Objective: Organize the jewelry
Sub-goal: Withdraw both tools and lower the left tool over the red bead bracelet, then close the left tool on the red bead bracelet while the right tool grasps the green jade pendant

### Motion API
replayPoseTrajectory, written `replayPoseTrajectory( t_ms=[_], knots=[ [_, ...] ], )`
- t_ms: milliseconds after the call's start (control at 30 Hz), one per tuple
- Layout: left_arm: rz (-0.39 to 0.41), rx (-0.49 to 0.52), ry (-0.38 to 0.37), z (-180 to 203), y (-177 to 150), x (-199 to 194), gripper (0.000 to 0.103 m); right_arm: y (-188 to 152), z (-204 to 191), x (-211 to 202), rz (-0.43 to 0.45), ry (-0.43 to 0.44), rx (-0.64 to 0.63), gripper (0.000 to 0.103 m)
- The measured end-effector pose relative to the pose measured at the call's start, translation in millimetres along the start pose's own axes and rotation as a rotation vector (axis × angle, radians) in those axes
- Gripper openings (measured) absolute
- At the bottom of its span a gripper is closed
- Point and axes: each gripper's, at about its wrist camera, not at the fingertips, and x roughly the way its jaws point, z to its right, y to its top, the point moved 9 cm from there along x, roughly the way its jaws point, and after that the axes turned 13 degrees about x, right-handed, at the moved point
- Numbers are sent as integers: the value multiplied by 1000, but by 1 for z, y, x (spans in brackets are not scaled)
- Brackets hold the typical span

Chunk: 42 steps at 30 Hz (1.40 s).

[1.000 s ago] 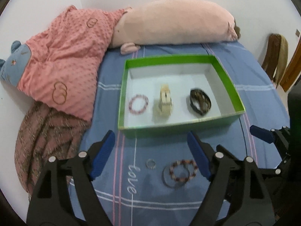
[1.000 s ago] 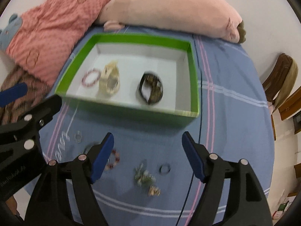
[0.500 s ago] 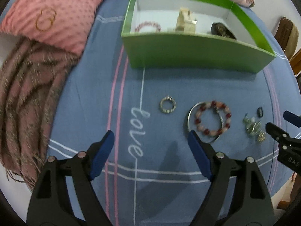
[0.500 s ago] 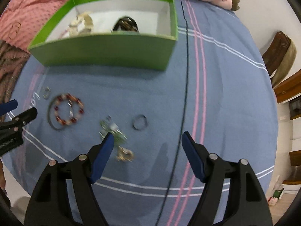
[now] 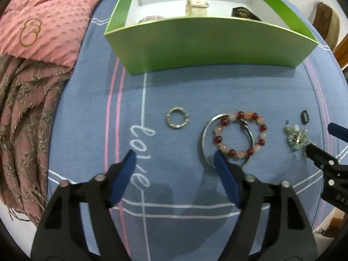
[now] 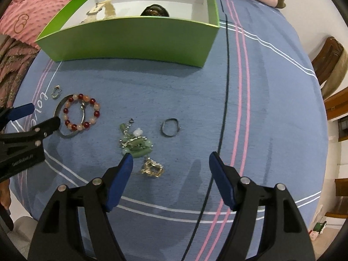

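- Both grippers point steeply down at a blue bedsheet (image 6: 271, 108) with pink and white stripes, and neither holds anything.
- Left gripper (image 5: 174, 154): its blue-padded jaws are closing with only bare sheet between them; the right-hand fingertip (image 5: 218, 156) sits at the near edge of a red-and-pink beaded bracelet (image 5: 239, 133), which lies overlapping a thin silver bangle (image 5: 205, 134).
- Just beyond the gap between the left fingers lies a small twisted metal ring (image 5: 177, 120), beside the white word "love" stitched into the sheet.
- Right gripper (image 6: 170, 156): jaws spread apart and empty; its left-hand fingertip (image 6: 127, 158) is just at a tangle of green beads and silver chain (image 6: 134, 144).
- A small gold piece (image 6: 153, 168) lies between the right fingers, close to the left one; a thin dark ring (image 6: 170, 127) lies beyond the gap.
- Farther ahead of both grippers stands a green box (image 5: 206, 41) with a white inside; over its near wall show a cream watch strap (image 5: 195, 5), a dark bracelet (image 5: 242, 13) and a pink beaded bracelet (image 5: 151, 18).
- Left of the box, a pink dotted quilt (image 5: 47, 19) and a fringed brownish blanket (image 5: 24, 113).
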Motion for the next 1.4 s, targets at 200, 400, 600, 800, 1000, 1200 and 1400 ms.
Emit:
replayPoseTrajectory(
  t_ms=[200, 400, 600, 800, 1000, 1200, 1400],
  knots=[
    [-5, -61, -14, -21, -8, 2, 49, 9, 2, 3, -3, 9, -2, 69],
    [0, -65, -44, -24, -10, 1, 43, 9, -5, 7, -16, 24, -16, 64],
    [33, -81, -70, -24, -4, -1, 31, 12, -8, 5, -11, 33, -19, 63],
    [55, 1, -113, -2, 8, -9, 32, 8, -15, 3, -11, 35, -19, 63],
    [56, 13, -148, 5, 13, -7, 32, 7, -9, 3, -10, 39, -9, 63],
    [70, 4, -209, -5, -1, -13, 32, 6, -5, 3, -10, 42, -8, 63],
    [101, 86, -260, 20, -6, -35, 32, 7, -5, 5, -12, 41, -11, 63]
  ],
)
